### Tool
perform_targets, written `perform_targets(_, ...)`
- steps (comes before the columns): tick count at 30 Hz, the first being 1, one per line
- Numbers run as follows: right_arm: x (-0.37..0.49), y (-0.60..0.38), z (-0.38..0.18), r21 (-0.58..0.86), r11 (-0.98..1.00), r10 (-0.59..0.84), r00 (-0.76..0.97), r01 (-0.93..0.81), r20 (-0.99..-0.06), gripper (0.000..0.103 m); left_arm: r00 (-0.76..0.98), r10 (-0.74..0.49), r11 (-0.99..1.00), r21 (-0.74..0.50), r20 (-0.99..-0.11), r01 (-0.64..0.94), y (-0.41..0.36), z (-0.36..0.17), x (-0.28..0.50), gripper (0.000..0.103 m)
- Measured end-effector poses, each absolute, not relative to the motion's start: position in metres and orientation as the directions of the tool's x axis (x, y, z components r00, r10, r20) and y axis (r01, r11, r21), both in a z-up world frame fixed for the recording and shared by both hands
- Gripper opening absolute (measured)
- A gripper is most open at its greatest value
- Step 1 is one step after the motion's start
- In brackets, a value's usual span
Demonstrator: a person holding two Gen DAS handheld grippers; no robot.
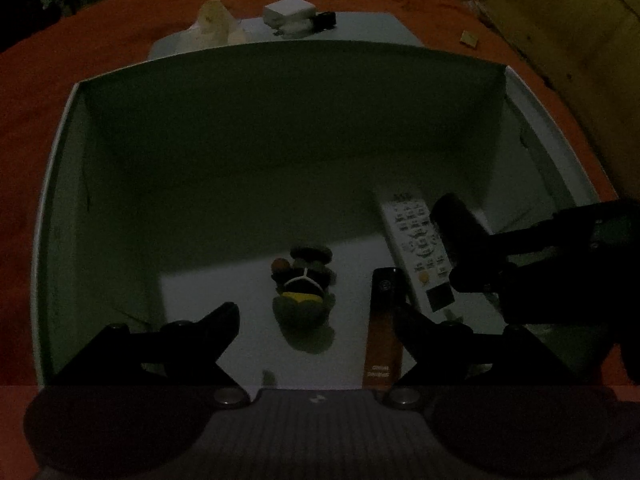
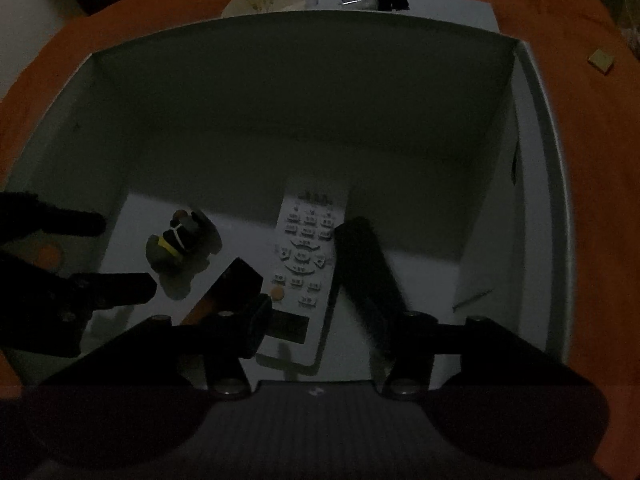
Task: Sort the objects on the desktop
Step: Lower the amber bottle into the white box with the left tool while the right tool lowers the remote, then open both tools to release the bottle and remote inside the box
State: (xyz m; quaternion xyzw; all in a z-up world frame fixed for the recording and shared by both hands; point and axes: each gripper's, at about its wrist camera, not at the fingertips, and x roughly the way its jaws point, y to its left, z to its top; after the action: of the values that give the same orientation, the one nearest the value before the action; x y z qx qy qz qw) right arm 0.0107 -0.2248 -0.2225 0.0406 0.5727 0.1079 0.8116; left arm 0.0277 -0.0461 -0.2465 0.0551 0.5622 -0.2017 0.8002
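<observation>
both grippers hang slack-jawed, gripping nothing, inside a dim white box (image 1: 60, 184): left gripper (image 1: 316, 320) over a murky toy figure (image 1: 304, 292), right gripper (image 2: 316, 280) astride a remote control (image 2: 304, 256).

Both wrist cams look steeply down, close, into the same white box (image 1: 60, 152); shared: remote control (image 2: 304, 256), small toy figure (image 1: 304, 292).
</observation>
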Motion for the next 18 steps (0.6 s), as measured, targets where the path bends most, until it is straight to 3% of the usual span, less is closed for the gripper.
perform_targets(4,0.010,-0.228,-0.225,0.241,0.964,0.266,0.349,-0.113,-0.899,0.070,0.288,-0.251,0.920,-0.136,-0.924,0.366,-0.049,-0.250,0.030,0.088)
perform_targets(7,0.010,-0.231,-0.228,0.280,0.956,0.293,0.371,-0.088,-0.882,0.079,0.313,-0.246,0.929,-0.131,-0.918,0.346,-0.049,-0.248,0.028,0.100)
perform_targets(18,0.005,-0.245,-0.231,0.422,0.907,0.390,0.412,-0.016,-0.823,0.081,0.416,-0.238,0.932,-0.086,-0.877,0.351,-0.049,-0.241,0.012,0.103)
